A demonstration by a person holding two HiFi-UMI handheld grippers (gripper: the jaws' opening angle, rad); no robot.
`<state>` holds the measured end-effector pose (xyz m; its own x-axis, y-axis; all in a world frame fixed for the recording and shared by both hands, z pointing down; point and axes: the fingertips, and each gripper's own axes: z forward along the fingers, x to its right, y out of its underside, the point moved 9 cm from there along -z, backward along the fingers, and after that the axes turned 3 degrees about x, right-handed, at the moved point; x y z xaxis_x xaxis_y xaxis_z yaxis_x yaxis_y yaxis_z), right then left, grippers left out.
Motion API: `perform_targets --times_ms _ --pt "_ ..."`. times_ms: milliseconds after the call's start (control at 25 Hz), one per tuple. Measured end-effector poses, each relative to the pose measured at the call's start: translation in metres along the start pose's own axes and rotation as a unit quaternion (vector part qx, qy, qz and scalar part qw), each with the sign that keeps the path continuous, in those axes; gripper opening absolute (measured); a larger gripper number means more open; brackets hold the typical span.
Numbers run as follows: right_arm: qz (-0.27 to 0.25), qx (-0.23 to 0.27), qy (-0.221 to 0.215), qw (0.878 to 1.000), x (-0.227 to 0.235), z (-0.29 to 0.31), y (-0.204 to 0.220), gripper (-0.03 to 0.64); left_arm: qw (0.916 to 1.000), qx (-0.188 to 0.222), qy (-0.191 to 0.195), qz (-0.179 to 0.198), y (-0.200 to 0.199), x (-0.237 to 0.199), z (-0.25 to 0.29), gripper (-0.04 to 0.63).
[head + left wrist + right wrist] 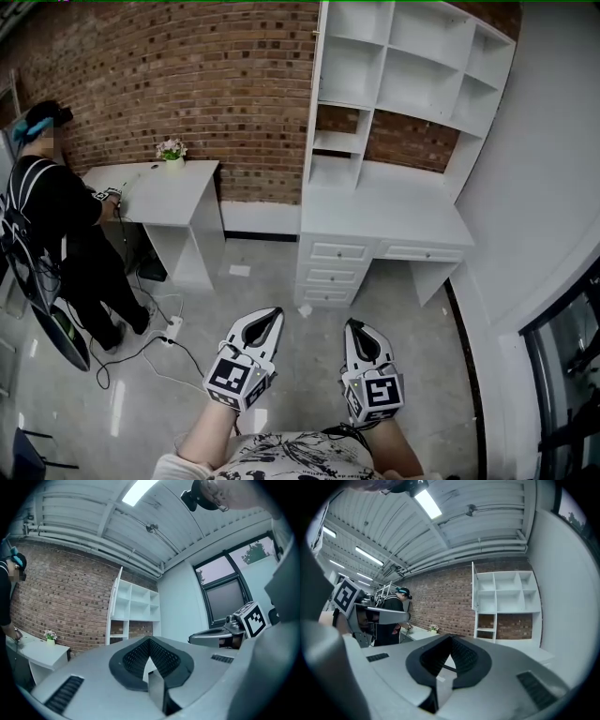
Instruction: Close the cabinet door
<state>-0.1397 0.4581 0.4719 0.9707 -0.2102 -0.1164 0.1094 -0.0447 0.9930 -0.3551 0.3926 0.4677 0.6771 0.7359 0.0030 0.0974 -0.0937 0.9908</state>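
Observation:
A white shelf unit (412,66) stands on a white desk against the brick wall. Its cabinet door (320,56) stands open at the unit's upper left and shows edge-on. The same door (114,592) shows in the left gripper view, and the door (473,588) also in the right gripper view. My left gripper (272,315) and right gripper (354,326) hang side by side over the floor, well short of the desk and far from the door. Both point level toward the unit. The left gripper (150,639) is shut with nothing in it, and so is the right gripper (451,637).
A person in black (56,216) stands at a small white desk (178,192) on the left, with a flower pot (172,150) on it. A power strip with cables (172,328) lies on the floor. Drawers (337,272) sit under the main desk; a dark window (572,366) is on the right.

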Motion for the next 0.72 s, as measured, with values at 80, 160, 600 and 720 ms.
perform_targets --times_ms 80,160,600,720 --pt "0.003 -0.003 0.0 1.0 0.002 0.007 0.002 0.006 1.0 -0.003 -0.005 -0.004 0.003 -0.006 0.002 0.014" --pt "0.005 -0.007 -0.001 1.0 0.006 0.015 0.003 0.006 0.9999 -0.006 -0.009 -0.009 0.006 -0.012 0.008 0.014" --pt "-0.005 0.001 -0.031 1.0 0.062 0.125 0.016 0.006 0.9989 -0.018 -0.043 -0.01 0.024 -0.07 0.096 0.014" --pt "-0.005 0.007 -0.043 0.999 0.091 0.174 0.016 0.006 0.998 -0.021 -0.058 -0.007 0.028 -0.095 0.138 0.014"
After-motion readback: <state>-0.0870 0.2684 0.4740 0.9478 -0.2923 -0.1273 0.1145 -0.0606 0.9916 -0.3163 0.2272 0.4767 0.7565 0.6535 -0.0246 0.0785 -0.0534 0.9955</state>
